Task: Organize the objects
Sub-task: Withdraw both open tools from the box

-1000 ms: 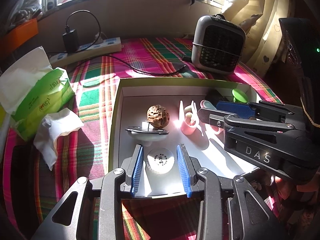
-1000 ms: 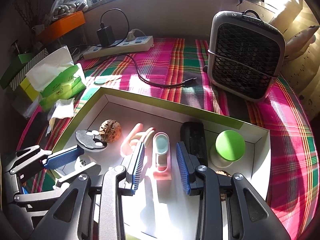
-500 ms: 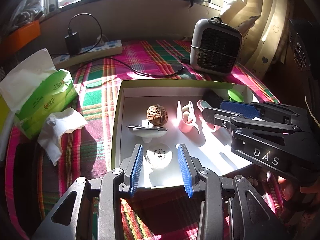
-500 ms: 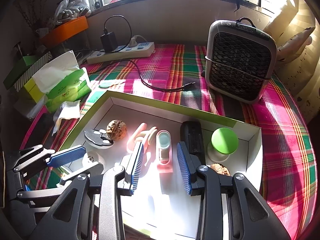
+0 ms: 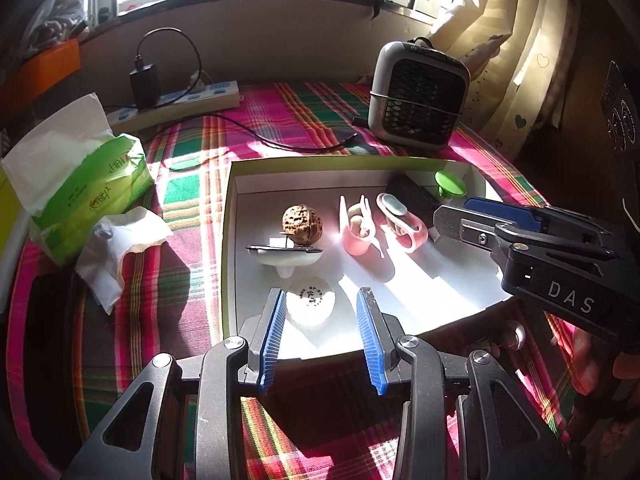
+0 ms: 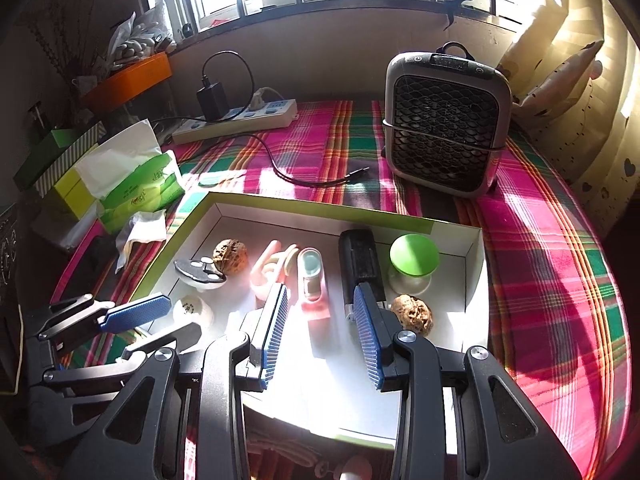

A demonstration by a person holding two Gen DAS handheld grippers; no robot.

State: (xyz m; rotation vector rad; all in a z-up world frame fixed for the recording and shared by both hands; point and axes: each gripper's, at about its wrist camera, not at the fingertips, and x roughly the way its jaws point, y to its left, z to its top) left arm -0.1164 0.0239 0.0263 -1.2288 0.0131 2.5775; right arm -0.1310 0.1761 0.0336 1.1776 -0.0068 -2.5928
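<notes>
Box first: the shallow white tray with the green rim fills less of both views than it did a second ago, so I read both my hands as backing off from it, the right one more. Inside it the objects sit where they were: black case, green-lidded jar, two pink pieces, two walnuts, and the small white disc at the near left. My left gripper has its pads slightly wider apart than before, empty, the disc lying beyond them and untouched. My right gripper hangs over the near middle of the tray, pads apart, nothing between them. I judge the last placement finished, with everything gathered in the tray.
</notes>
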